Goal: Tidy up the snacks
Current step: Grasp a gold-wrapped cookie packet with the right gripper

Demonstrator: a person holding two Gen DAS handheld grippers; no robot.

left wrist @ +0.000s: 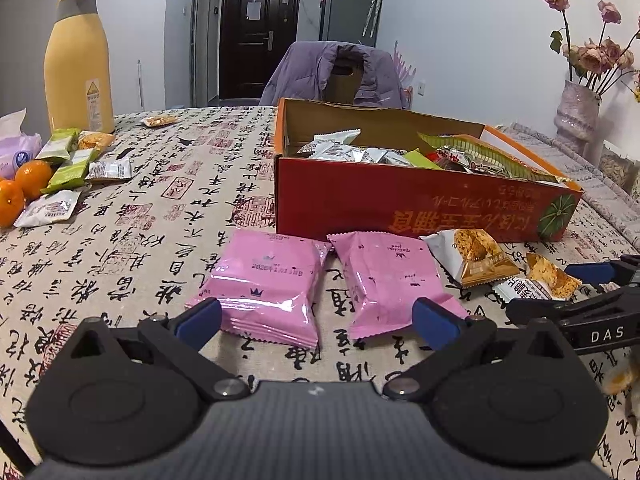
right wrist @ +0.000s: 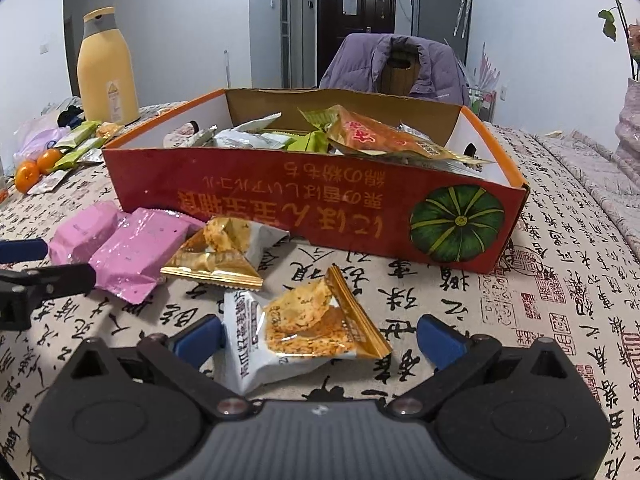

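Pink packets [left wrist: 264, 284] sit at twelve o'clock between my left gripper [left wrist: 316, 316] jaws, spread wide; right gripper [right wrist: 318, 340] gapes around a gold cracker pack [right wrist: 316, 320]. Next: clamp, lift into the red box [right wrist: 304, 204].

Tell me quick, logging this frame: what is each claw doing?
Left claw: open, empty, poised around two pink packets.
Right claw: open, empty, straddling a gold-and-white snack packet.

yellow bottle [left wrist: 78, 60] | oranges [left wrist: 24, 188] | vase [left wrist: 576, 114] | jacket-draped chair [left wrist: 336, 74]
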